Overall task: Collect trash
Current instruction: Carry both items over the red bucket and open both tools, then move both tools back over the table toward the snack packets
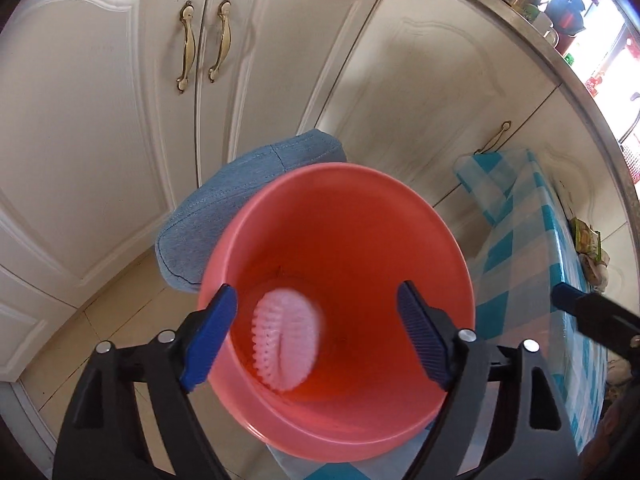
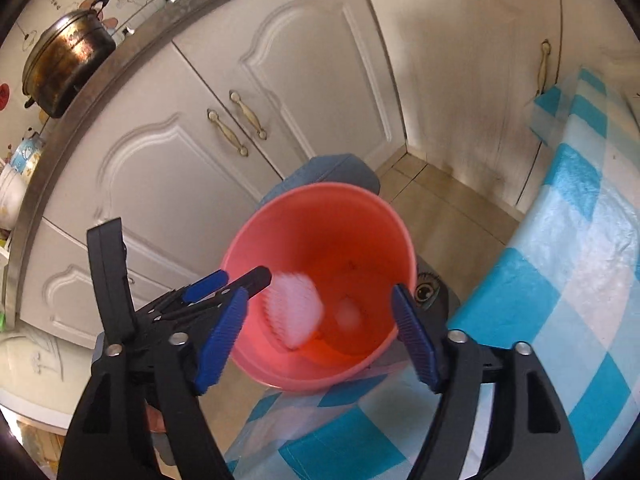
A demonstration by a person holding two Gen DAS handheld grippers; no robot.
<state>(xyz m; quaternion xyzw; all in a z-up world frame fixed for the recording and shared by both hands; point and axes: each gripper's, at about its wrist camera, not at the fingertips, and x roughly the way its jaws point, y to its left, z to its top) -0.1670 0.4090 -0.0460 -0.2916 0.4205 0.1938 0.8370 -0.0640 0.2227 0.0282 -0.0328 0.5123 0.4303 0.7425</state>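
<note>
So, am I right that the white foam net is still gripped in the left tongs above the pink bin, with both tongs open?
Not quite: the foam net is not gripped. The left wrist view shows it loose inside the pink bin, touching neither pad of the left tongs. The rest holds: both the left and the right tongs are open.

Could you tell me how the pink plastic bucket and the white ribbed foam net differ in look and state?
The pink plastic bucket is a smooth, rigid, open-topped container standing upright; the white ribbed foam net is a soft, meshed piece lying loose inside it. The bucket is sharp in the left wrist view, while the foam net is blurred, perhaps falling. The bucket is far larger. Both lie under the open left gripper, touched by neither finger.
</note>
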